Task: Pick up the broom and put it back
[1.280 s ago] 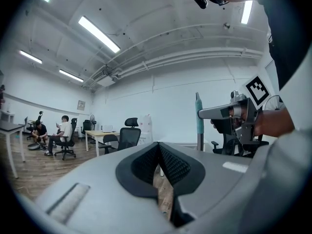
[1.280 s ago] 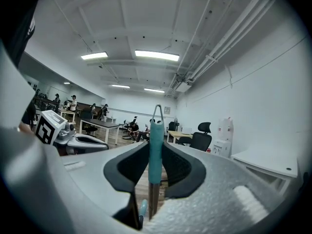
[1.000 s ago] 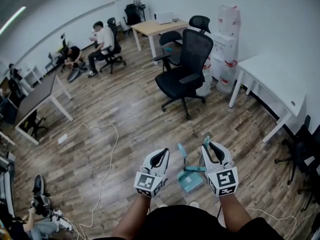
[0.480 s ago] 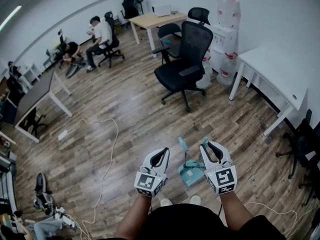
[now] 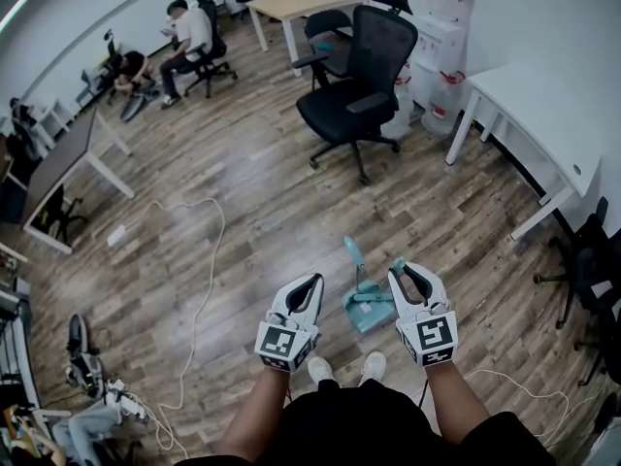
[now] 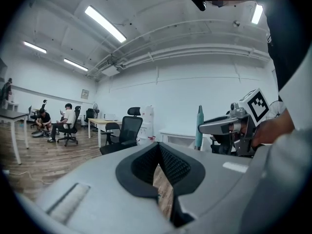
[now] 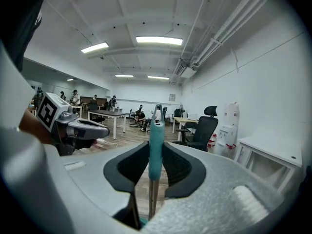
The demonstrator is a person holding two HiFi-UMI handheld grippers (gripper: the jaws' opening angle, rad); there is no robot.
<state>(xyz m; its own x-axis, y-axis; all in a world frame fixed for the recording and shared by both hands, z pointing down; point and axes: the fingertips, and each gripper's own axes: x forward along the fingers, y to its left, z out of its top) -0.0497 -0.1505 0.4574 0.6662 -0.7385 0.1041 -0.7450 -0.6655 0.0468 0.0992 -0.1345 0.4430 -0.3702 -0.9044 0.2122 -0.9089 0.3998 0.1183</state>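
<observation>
The broom [image 7: 156, 126] stands upright on the wooden floor just ahead of the person's shoes, well clear of the near corner of the white table [image 5: 543, 129]. There is no counter in the room to place it by. The right gripper [image 5: 402, 272] is closed on its slim teal handle close to the top; its own view shows the handle pinched between the two dark pads, with the hanging loop poking up above them. It looks like a light plastic thing, stiff along the shaft but smooth, so I'd expect it to slide or swing if held loosely. A grip that high leaves the bottom end free to pendulum, so I'd take it lower for control. The foot of the broom appears to sit at a teal dustpan [image 5: 367, 311], beside a second teal handle [image 5: 351, 253]. The left gripper [image 5: 312, 282] has its jaws together on nothing. Both forearms reach forward at waist height, grippers level and side by side.
</observation>
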